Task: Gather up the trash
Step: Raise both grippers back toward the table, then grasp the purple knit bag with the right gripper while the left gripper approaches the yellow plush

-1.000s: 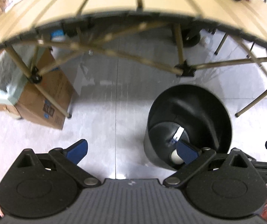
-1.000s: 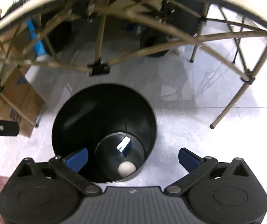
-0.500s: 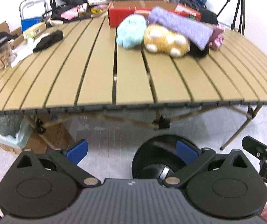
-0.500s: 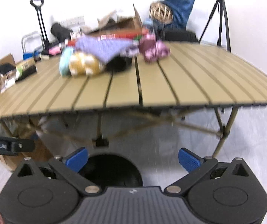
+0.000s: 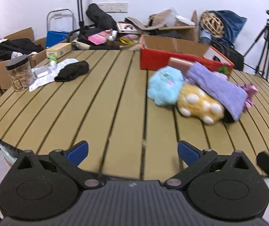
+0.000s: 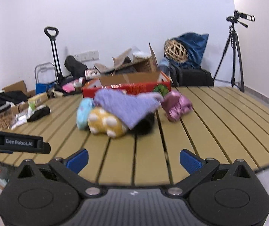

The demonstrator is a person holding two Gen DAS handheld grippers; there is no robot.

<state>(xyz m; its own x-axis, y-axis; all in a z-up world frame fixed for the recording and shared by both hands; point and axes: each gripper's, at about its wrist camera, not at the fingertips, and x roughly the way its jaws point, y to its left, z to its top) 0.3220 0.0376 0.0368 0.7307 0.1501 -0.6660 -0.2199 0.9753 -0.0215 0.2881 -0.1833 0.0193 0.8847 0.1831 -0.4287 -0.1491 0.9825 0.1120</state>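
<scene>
Both grippers hang at the near edge of the slatted tabletop [image 5: 100, 101], and neither carries anything: the left gripper [image 5: 132, 149] has its jaws spread wide over bare slats, and the right gripper [image 6: 133, 159] is spread the same way.

I can't pick out any obvious trash near them. The likeliest candidate, to my eye, is the white paper sheet [image 5: 46, 77] at the far left, lying partly under a black cloth [image 5: 72, 70] and just beside a clear jar [image 5: 19, 73] with a black lid. The soft heap to the right, a blue plush [image 5: 163, 88], a yellow spotted plush [image 6: 104, 122] and a purple cloth [image 6: 128, 106], looks more like belongings than rubbish, in front of a red box [image 5: 153, 59].

If the paper is next, the left gripper is the nearer one. I'd come in low along the slats, catch a free edge clear of the jar and pull it out from under the cloth
</scene>
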